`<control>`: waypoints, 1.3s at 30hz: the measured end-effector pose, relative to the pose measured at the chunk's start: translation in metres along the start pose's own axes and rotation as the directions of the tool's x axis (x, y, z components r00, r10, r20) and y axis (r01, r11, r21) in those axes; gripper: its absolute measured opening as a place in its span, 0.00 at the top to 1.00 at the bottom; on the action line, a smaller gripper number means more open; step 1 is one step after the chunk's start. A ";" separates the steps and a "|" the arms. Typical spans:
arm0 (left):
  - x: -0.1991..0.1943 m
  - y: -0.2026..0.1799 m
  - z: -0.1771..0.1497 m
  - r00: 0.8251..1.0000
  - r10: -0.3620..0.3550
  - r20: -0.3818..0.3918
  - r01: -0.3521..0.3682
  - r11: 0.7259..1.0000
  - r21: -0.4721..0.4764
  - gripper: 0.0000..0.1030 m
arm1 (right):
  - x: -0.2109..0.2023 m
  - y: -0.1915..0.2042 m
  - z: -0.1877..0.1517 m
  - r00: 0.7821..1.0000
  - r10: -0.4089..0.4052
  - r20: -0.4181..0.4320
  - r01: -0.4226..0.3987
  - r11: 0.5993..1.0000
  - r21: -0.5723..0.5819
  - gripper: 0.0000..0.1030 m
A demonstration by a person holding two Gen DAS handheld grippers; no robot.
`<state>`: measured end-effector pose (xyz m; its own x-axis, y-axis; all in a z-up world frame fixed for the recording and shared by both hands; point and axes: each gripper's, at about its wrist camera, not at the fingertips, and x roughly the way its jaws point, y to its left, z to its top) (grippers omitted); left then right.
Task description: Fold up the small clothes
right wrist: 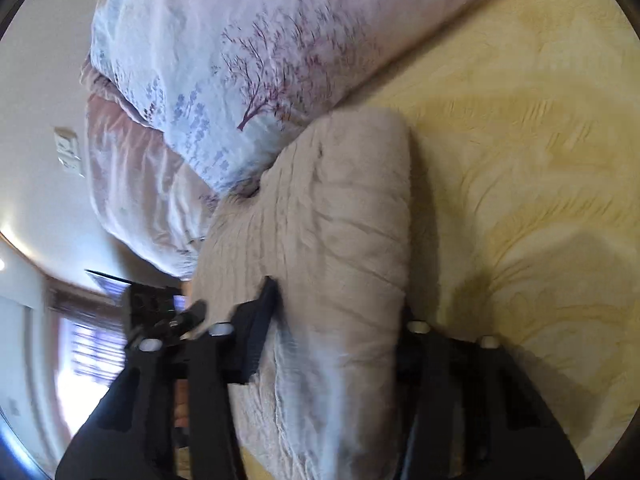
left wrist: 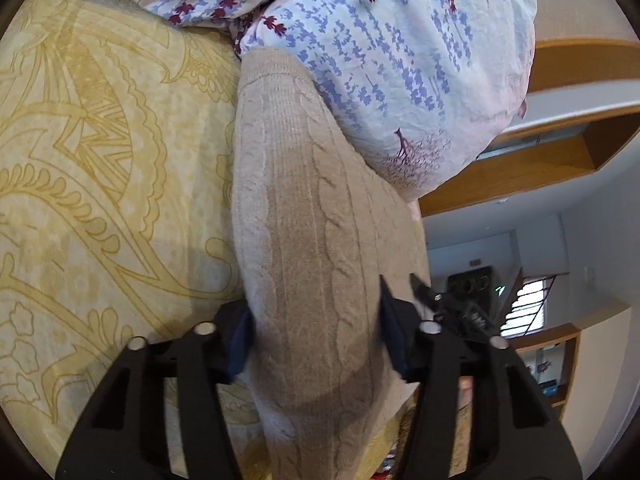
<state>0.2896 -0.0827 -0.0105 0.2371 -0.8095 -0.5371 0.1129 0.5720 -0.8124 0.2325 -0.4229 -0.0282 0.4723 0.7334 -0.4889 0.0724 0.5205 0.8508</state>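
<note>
A beige cable-knit sweater (left wrist: pixel 288 184) lies folded into a long thick band on the yellow bed sheet (left wrist: pixel 80 160). My left gripper (left wrist: pixel 316 332) is shut on its near end, with both blue pads pressing into the knit. In the right wrist view the same sweater (right wrist: pixel 340 200) bulges between the black fingers of my right gripper (right wrist: pixel 336 320), which is shut on the bundle. The far end of the sweater rests against the duvet. Each view shows part of the other gripper beside the sweater.
A crumpled pale blue and pink floral duvet (left wrist: pixel 400 60) (right wrist: pixel 224 60) is piled right behind the sweater. The yellow patterned sheet (right wrist: pixel 520 160) spreads to the side. Wooden shelves (left wrist: pixel 560 160) and a bright window (left wrist: pixel 524 312) are beyond the bed edge.
</note>
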 end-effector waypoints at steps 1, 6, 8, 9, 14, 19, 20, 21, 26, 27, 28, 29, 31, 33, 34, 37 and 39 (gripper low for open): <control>-0.002 -0.002 -0.001 1.000 -0.011 0.004 0.011 1.000 0.016 0.58 | -0.002 0.001 -0.002 1.000 0.003 0.010 -0.003 1.000 -0.009 0.67; -0.021 -0.018 -0.008 0.999 -0.038 0.026 0.035 0.995 0.091 0.63 | -0.012 0.027 -0.015 0.998 0.024 0.052 -0.020 0.997 -0.077 0.71; -0.035 -0.023 -0.012 0.998 -0.049 0.034 0.044 0.992 0.120 0.63 | -0.010 0.040 -0.021 0.999 0.021 0.050 -0.015 0.994 -0.109 0.72; -0.040 -0.024 -0.013 0.998 -0.047 0.039 0.042 0.991 0.129 0.63 | -0.006 0.049 -0.025 0.999 0.015 0.045 -0.009 0.992 -0.129 0.72; -0.086 -0.012 -0.017 0.995 -0.027 0.091 0.014 0.990 0.143 0.63 | 0.023 0.089 -0.033 0.999 0.005 0.037 0.003 0.974 -0.226 0.72; -0.137 0.017 -0.004 0.986 0.001 0.169 -0.019 0.994 0.107 0.63 | 0.065 0.129 -0.037 0.998 0.000 0.056 0.020 0.938 -0.345 0.73; -0.143 0.026 -0.001 0.984 0.008 0.178 -0.026 0.995 0.095 0.62 | 0.072 0.133 -0.038 0.998 -0.008 0.067 0.032 0.932 -0.360 0.73; -0.149 0.037 0.003 0.982 0.023 0.189 -0.037 0.997 0.072 0.62 | 0.079 0.133 -0.039 0.997 -0.024 0.076 0.050 0.929 -0.366 0.73; -0.136 0.090 0.016 0.983 0.094 0.159 -0.085 0.995 -0.059 0.55 | 0.115 0.109 -0.037 0.985 -0.148 0.084 0.165 0.949 -0.268 0.70; -0.135 0.095 0.016 0.984 0.063 0.168 -0.052 0.996 -0.067 0.55 | 0.114 0.106 -0.036 0.988 -0.138 0.076 0.152 0.959 -0.239 0.69; -0.136 0.094 0.016 0.984 0.060 0.169 -0.050 0.997 -0.059 0.54 | 0.111 0.104 -0.034 0.988 -0.137 0.068 0.148 0.963 -0.225 0.67; -0.136 0.093 0.016 0.984 0.067 0.168 -0.059 0.997 -0.056 0.52 | 0.108 0.104 -0.034 0.988 -0.139 0.066 0.150 0.964 -0.220 0.66; -0.138 0.091 0.014 0.983 0.073 0.167 -0.064 0.996 -0.059 0.50 | 0.098 0.104 -0.035 0.987 -0.144 0.076 0.157 0.964 -0.214 0.63; -0.143 0.087 0.012 0.981 0.083 0.173 -0.075 0.996 -0.055 0.42 | 0.087 0.105 -0.037 0.985 -0.141 0.099 0.160 0.962 -0.220 0.63; -0.146 0.085 0.010 0.981 0.085 0.177 -0.077 0.996 -0.050 0.40 | 0.080 0.105 -0.040 0.983 -0.142 0.113 0.164 0.960 -0.227 0.63; -0.159 0.081 -0.004 0.978 0.098 0.186 -0.097 0.995 -0.014 0.37 | 0.068 0.102 -0.047 0.979 -0.148 0.139 0.177 0.958 -0.226 0.63; -0.161 0.076 -0.014 0.976 0.114 0.187 -0.118 0.993 0.010 0.37 | 0.065 0.101 -0.050 0.980 -0.138 0.142 0.168 0.959 -0.229 0.63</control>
<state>0.2467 0.0897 0.0114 0.4246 -0.6999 -0.5743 0.0937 0.6649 -0.7410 0.2265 -0.3009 0.0167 0.5778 0.5849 -0.5692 -0.0524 0.7226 0.6893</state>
